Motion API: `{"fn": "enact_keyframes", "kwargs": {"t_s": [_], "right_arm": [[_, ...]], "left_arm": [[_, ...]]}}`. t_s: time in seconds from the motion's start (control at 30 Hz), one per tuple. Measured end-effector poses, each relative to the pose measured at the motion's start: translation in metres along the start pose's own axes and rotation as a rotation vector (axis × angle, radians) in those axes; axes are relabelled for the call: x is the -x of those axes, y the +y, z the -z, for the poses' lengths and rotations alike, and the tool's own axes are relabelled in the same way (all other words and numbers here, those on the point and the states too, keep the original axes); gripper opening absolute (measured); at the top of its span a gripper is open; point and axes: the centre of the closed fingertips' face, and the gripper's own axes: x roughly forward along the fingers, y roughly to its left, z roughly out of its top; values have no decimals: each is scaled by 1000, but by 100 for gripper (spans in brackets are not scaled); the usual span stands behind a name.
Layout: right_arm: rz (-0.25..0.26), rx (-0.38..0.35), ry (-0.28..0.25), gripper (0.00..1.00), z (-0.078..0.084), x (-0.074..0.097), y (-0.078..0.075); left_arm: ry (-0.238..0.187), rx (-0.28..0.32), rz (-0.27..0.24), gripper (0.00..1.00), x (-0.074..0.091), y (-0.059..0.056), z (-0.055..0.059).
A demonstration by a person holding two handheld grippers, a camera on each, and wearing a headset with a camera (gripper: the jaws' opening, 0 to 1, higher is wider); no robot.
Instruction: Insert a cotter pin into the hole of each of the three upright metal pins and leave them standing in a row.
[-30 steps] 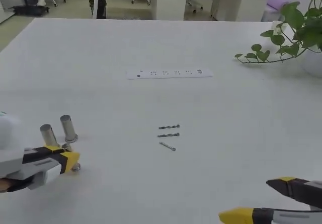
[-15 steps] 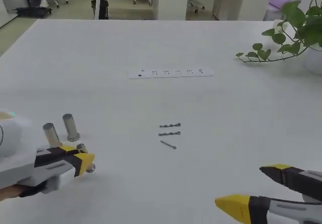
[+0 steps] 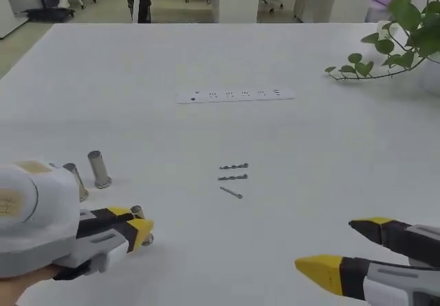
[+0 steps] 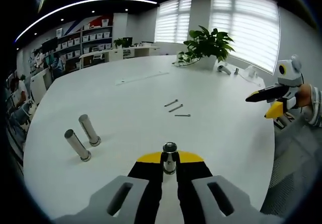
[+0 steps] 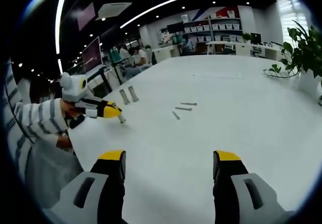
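My left gripper [image 3: 142, 232] [image 4: 169, 159] is shut on one upright metal pin [image 3: 139, 214] [image 4: 169, 153], whose base is at the tabletop. The other two metal pins [image 3: 99, 169] [image 3: 75, 180] [image 4: 89, 130] stand side by side to its left and further back. Three cotter pins [image 3: 233, 177] [image 4: 175, 108] [image 5: 183, 108] lie loose at the table's middle, to the right of the held pin. At the near right my right gripper [image 3: 335, 247] [image 5: 170, 158] hovers open with nothing between its fingers, well short of the cotter pins.
A white power strip [image 3: 235, 95] lies flat beyond the cotter pins. A leafy plant [image 3: 402, 31] trails over the far right corner. The white table [image 3: 323, 155] stretches wide, and office chairs and cabinets stand beyond its far edge.
My left gripper has carried its metal pin to the right, away from the two standing pins. The right gripper has barely shifted. The head camera tilted slightly.
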Motion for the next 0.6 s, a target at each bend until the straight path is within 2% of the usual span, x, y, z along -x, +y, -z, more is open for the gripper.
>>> {"fn": "enact_keyframes", "kwargs": {"t_s": [0.3, 0.6], "right_arm": [[-13, -14, -2, 71, 2, -3, 0], [-31, -11, 8, 70, 6, -7, 3]], "left_arm": [[22, -25, 17, 7, -11, -19, 8], [39, -38, 13, 7, -14, -21, 14]]}}
